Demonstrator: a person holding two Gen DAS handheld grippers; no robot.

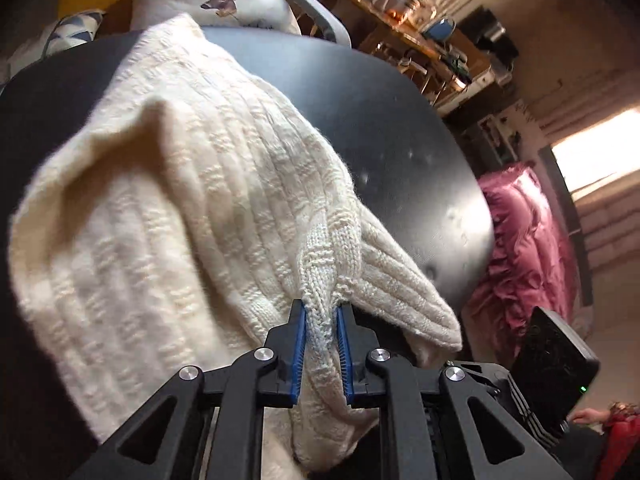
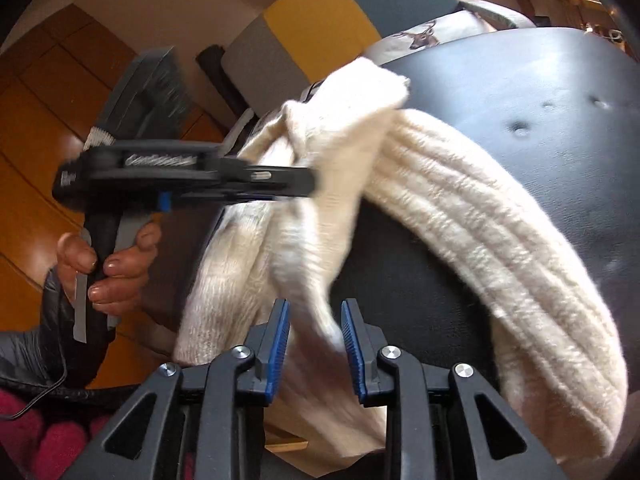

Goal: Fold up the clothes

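Observation:
A cream cable-knit sweater (image 1: 160, 200) lies bunched across a black round table (image 1: 380, 120). My left gripper (image 1: 322, 312) is shut on a twisted fold of the knit near its ribbed cuff, which hangs to the right. In the right wrist view the sweater (image 2: 480, 208) curves over the table (image 2: 520, 80). My right gripper (image 2: 314, 320) stands open, and a blurred strip of the knit runs loosely between its blue pads. A hand (image 2: 116, 268) holds the left gripper (image 2: 308, 184), whose tip is at the raised cloth.
A chair with a deer-print cushion (image 1: 224, 0) stands behind the table. A pink ruffled blanket (image 1: 520, 240) lies to the right, with cluttered wooden shelves (image 1: 420, 32) beyond. Wooden floor (image 2: 40, 120) shows at the left of the right wrist view.

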